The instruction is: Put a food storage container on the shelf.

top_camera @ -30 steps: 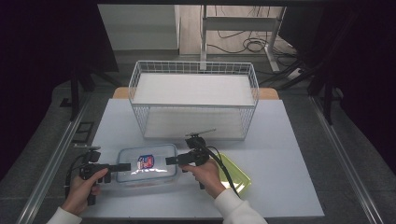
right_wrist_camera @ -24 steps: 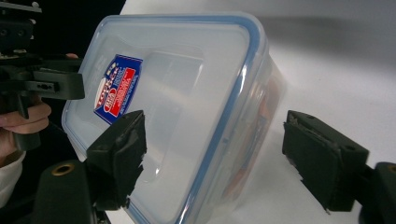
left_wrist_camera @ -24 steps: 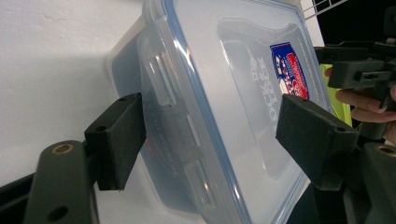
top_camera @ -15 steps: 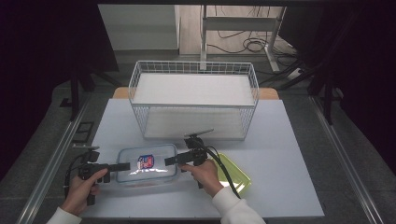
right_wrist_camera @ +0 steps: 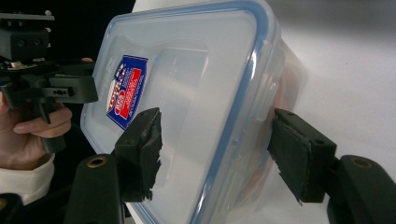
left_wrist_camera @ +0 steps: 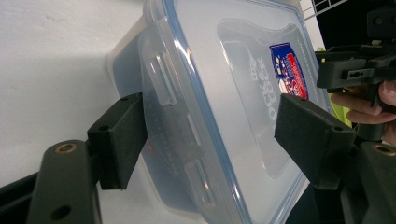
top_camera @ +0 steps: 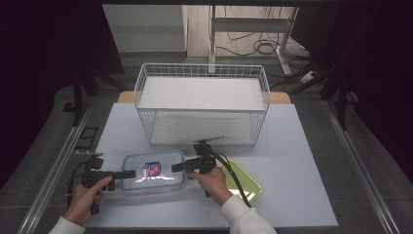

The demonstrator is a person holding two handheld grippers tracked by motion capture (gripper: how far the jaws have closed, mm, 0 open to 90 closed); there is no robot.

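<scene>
Now both tools at the clear lidded container point(top_camera: 153, 171), opposite ends.

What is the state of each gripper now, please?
Left gripper: open around the left end of the plastic container.
Right gripper: just been closing, open astride its right end.

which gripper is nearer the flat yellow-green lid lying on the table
Right. The right gripper, at the clear plastic container's right end, sits just beside the flat yellow-green lid. The left gripper is at the container's far left end.
</scene>
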